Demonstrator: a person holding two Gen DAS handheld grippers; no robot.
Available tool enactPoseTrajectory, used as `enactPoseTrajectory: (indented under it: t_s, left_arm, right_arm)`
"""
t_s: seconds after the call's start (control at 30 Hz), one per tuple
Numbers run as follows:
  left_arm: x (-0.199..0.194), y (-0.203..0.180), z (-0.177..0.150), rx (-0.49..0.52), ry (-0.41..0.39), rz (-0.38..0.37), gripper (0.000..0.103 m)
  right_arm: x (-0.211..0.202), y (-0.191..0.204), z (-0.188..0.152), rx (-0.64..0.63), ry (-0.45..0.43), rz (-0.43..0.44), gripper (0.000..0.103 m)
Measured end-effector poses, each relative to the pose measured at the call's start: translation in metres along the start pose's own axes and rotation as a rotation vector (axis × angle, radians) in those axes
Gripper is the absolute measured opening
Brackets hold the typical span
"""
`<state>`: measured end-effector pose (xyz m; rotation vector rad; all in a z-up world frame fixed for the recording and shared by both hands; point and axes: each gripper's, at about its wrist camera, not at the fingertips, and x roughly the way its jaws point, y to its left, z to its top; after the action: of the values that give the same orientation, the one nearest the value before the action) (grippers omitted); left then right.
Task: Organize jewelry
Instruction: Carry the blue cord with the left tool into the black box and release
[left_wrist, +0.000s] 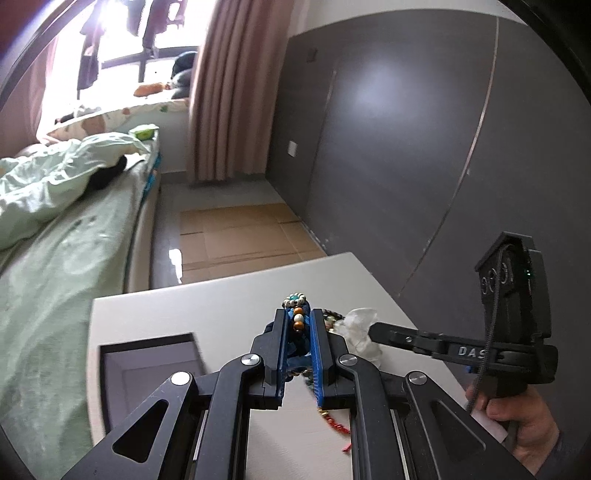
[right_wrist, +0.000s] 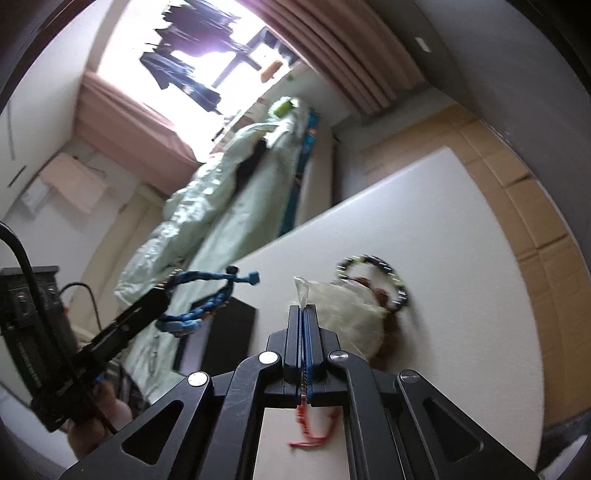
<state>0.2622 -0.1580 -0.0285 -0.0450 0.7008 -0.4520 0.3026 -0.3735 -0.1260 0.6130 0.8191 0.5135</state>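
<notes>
While the dark jewelry box (left_wrist: 147, 365) at eight o'clock on the white table (left_wrist: 221, 295) looked empty, the left gripper (left_wrist: 298, 325) was clamped on a blue braided bracelet (right_wrist: 199, 314) strung with beads, held above the table. The right gripper (right_wrist: 303, 314) pinched a clear plastic bag (right_wrist: 343, 314) at the table's two o'clock, beside a dark beaded bracelet (right_wrist: 388, 273). I judged the sorting barely begun, nearly everything left.

A bed (left_wrist: 66, 240) with a light green blanket (left_wrist: 40, 177) stands near pink curtains (left_wrist: 225, 92). Flat cardboard (left_wrist: 243, 236) lies on the floor.
</notes>
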Motion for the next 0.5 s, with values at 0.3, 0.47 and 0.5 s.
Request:
enactPoseTrajectory:
  t_s: [0.3, 0.47, 0.5]
  left_arm:
    - [-0.034, 0.040, -0.003, -0.063, -0.039, 0.087, 0.012]
    - [-0.043, 0.063, -0.010, -0.099, -0.041, 0.133, 0.012]
    - [-0.043, 0.068, -0.012, -0.111, -0.039, 0.133, 0.012]
  right_arm:
    - [0.004, 0.038, 0.014, -0.040, -0.057, 0.131, 0.003]
    - [0.017, 0.066, 0.022, -0.079, -0.062, 0.190, 0.003]
    - [0.020, 0.070, 0.024, -0.084, -0.061, 0.200, 0.003]
